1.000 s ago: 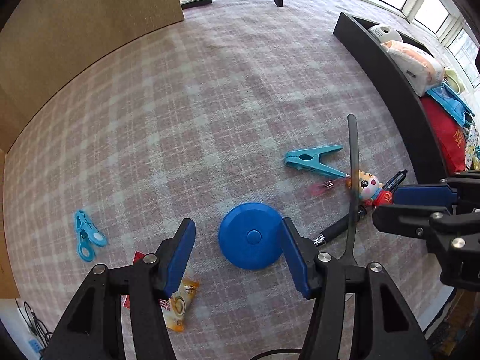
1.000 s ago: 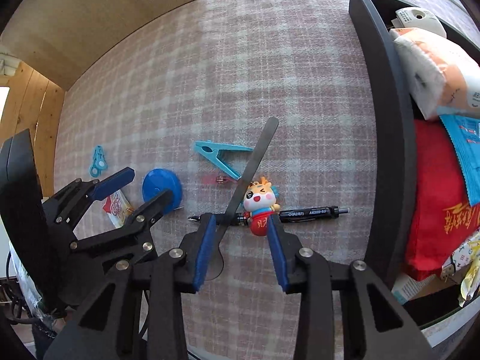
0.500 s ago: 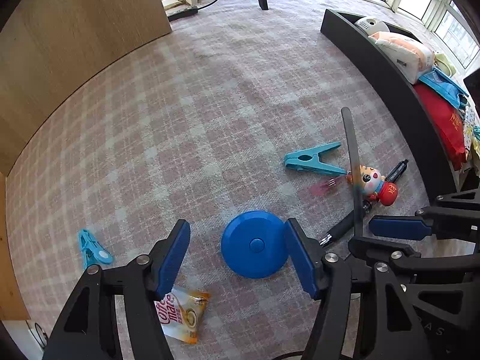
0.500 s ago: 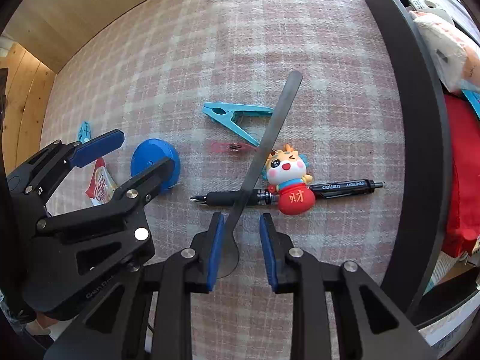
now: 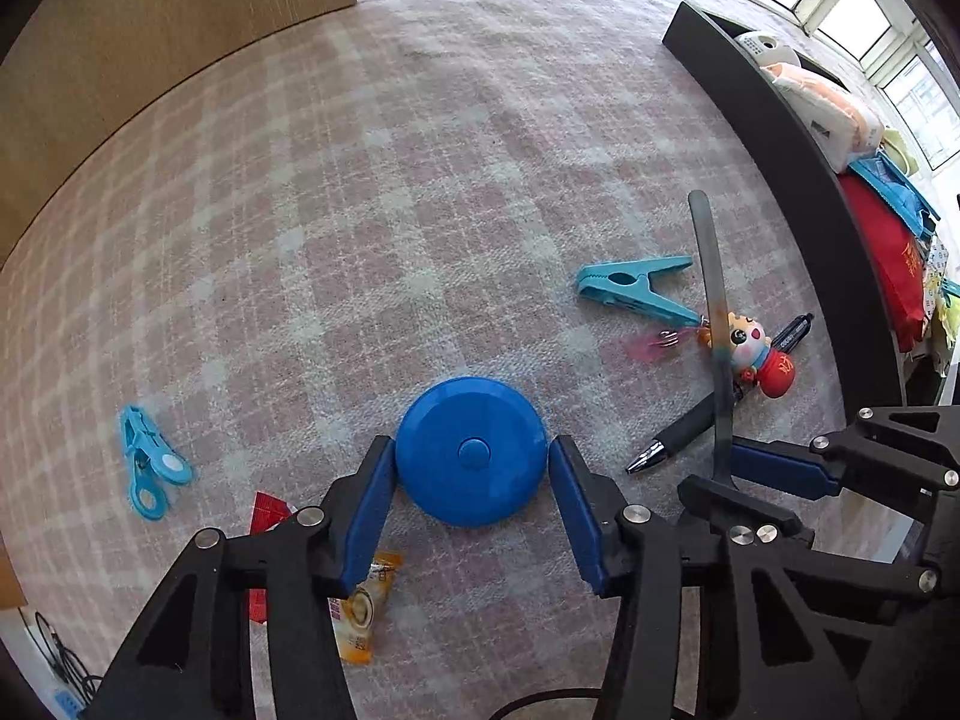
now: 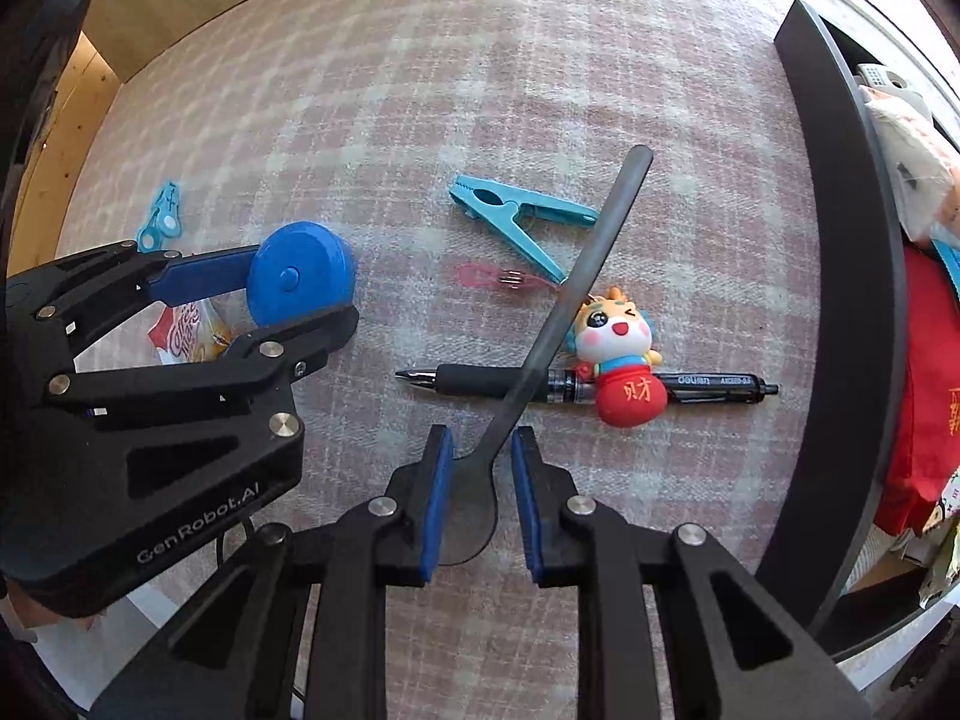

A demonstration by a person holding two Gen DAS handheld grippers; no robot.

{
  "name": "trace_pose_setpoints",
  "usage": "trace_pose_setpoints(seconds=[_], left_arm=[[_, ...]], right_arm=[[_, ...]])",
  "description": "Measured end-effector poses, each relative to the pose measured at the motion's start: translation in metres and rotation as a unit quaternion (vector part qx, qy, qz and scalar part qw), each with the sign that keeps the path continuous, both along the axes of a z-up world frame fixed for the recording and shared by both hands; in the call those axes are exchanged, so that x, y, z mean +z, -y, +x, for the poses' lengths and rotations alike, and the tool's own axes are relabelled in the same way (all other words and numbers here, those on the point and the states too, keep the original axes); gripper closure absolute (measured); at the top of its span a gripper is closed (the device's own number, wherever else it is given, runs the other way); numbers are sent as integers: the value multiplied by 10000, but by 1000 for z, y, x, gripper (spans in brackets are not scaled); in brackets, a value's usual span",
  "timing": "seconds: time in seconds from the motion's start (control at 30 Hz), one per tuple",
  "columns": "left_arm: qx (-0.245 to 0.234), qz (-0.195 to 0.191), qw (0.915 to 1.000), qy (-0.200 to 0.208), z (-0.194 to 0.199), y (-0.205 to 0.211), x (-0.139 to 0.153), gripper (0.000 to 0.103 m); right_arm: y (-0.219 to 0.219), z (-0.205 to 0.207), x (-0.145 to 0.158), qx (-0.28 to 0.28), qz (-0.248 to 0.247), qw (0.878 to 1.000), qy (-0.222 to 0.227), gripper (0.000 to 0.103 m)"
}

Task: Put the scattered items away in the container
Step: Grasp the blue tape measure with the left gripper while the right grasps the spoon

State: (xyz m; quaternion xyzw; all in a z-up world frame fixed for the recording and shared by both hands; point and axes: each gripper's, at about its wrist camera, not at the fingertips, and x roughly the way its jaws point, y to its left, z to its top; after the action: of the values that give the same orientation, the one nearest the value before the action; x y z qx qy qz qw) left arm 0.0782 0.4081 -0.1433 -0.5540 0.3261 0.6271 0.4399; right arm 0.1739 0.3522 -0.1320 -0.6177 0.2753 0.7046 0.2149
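Note:
A round blue disc (image 5: 471, 450) lies on the checked cloth, between the pads of my left gripper (image 5: 471, 462), which is closed around it. It also shows in the right wrist view (image 6: 299, 273). My right gripper (image 6: 477, 468) is shut on the bowl end of a dark spoon (image 6: 576, 294), whose handle slants up to the right over a black pen (image 6: 708, 385) and a cartoon doll (image 6: 618, 360). The spoon also shows in the left wrist view (image 5: 711, 300). The black container (image 6: 852, 276) stands at the right with several items inside.
A teal clothes peg (image 5: 636, 291), a pink clip (image 5: 657, 342), a small light-blue clip (image 5: 147, 468) and a snack packet (image 5: 360, 606) lie on the cloth. A wooden panel (image 5: 150, 42) stands at the far left.
My left gripper has moved down onto the blue disc and closed around it. My right gripper has narrowed onto the spoon's bowl.

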Motion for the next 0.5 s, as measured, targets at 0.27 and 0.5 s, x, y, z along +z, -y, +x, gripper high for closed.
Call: trace_pose_setpoints(seconds=[0.27, 0.5], left_arm=[[-101, 6, 9998, -143, 17, -25, -3, 55], [-39, 117, 9998, -159, -2, 23, 3, 55]], right_arm=[[-60, 11, -19, -54, -309, 9995, -46, 93], [-80, 35, -13, -181, -441, 9986, -225, 98]])
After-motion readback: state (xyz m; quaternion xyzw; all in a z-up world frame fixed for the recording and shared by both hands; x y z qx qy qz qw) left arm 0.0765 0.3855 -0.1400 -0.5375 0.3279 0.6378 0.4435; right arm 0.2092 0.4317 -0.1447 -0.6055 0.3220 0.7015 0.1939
